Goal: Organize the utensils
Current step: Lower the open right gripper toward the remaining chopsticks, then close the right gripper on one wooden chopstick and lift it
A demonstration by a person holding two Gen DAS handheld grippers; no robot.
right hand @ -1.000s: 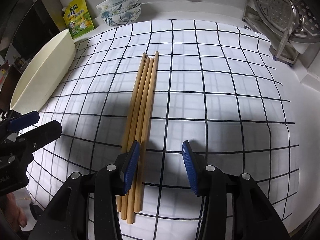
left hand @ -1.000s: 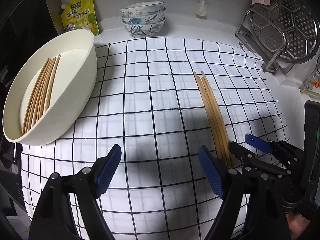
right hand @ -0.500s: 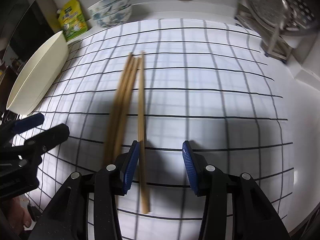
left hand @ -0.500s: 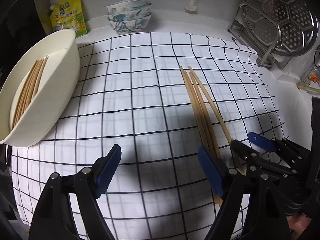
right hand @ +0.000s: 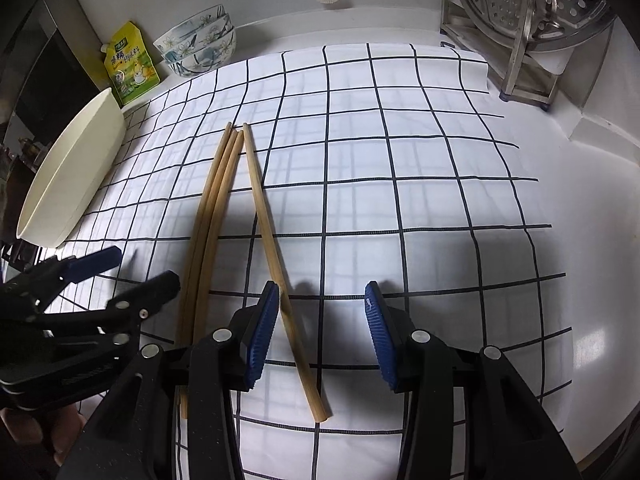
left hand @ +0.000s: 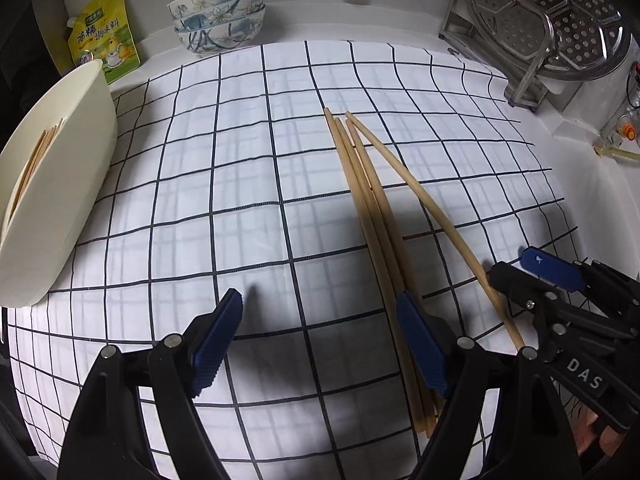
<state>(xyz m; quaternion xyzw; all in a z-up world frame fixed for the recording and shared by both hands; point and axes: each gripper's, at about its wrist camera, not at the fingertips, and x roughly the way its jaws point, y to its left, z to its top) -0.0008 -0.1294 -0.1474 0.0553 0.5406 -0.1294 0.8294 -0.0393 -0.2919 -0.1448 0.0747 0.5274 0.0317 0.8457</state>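
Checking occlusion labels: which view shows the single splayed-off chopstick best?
Right wrist. The splayed chopstick lies between the open pads of the right hand-held gripper, visible nearly end to end. In the left wrist view, that chopstick has its near end behind the right hand-held gripper's finger.

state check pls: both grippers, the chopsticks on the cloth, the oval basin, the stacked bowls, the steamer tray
left gripper: open, empty
right gripper: open, one loose chopstick running between its jaws, not clamped
three chopsticks: bunched flat on the checked cloth
loose chopstick: flat, splayed off from the bunch
oval basin: upright, holds more chopsticks
patterned bowls: stacked, upright
steamer tray: propped on edge in rack
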